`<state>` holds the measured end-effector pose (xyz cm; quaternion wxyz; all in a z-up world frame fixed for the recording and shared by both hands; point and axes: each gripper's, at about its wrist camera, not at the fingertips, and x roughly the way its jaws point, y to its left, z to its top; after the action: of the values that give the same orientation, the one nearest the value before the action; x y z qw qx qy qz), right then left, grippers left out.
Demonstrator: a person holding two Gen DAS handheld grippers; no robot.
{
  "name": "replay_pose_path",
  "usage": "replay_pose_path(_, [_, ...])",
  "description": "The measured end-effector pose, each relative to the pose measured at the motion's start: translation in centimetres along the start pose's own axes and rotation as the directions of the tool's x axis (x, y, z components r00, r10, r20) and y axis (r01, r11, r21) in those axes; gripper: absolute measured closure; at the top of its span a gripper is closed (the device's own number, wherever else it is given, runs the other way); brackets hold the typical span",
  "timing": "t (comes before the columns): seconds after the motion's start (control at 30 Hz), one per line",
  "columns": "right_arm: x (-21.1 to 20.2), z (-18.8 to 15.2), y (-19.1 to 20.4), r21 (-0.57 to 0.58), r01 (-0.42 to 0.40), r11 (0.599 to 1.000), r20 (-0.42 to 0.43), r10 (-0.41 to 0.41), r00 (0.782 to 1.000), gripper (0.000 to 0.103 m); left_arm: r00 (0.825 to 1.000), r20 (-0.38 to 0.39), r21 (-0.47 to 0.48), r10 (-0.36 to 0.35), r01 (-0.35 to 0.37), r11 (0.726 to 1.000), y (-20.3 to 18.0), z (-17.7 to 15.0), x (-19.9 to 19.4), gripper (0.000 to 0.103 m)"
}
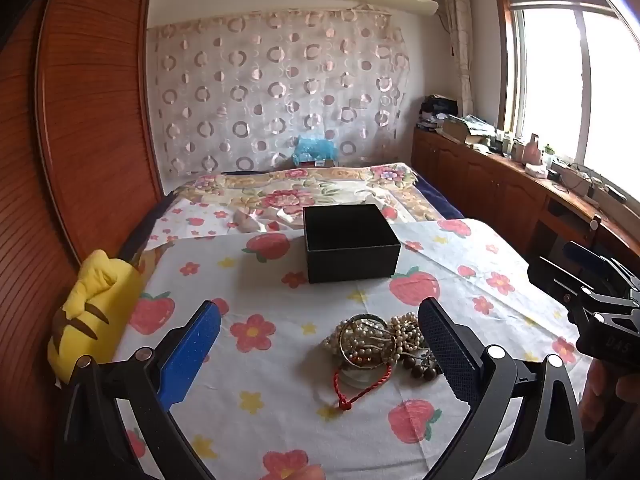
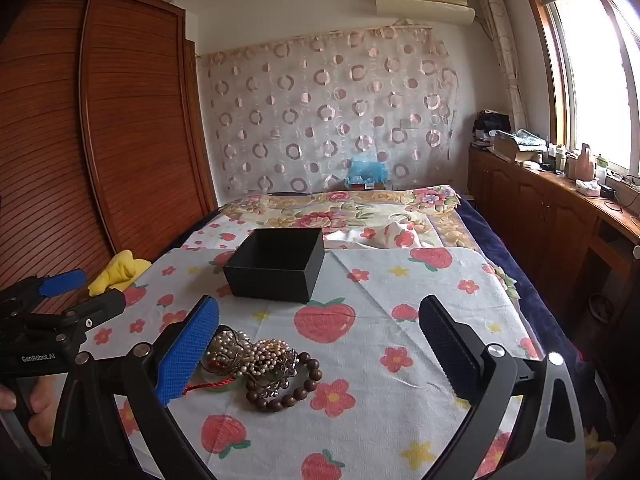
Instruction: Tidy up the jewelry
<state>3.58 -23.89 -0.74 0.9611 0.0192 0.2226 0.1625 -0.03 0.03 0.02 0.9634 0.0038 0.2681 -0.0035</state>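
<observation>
A tangled pile of jewelry (image 1: 374, 340) lies on the strawberry-print cloth (image 1: 280, 280): pearl strands, metal bangles, a red cord bracelet (image 1: 360, 384) and a brown wooden bead bracelet (image 2: 288, 388). An open, empty black box (image 1: 350, 242) stands behind it. My left gripper (image 1: 320, 352) is open above the cloth, with the pile near its right finger. My right gripper (image 2: 320, 352) is open, with the pile (image 2: 252, 356) next to its left finger. Each gripper shows at the edge of the other's view.
A yellow plush toy (image 1: 94, 304) lies at the cloth's left edge by the wooden wardrobe (image 1: 80, 120). A floral quilt (image 1: 300, 192) covers the bed behind the box. A cluttered wooden cabinet (image 1: 520, 176) runs along the right under the window.
</observation>
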Motion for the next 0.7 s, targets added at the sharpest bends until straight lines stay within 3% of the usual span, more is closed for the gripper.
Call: replay_pose_path(0.7, [-0.03,-0.03,0.02,0.004,-0.002,1.0,-0.001,0.002,1.0,0.002,1.0,-0.004,0.001,0.002,-0.002,1.0,-0.01,0.0,0.02,0.007])
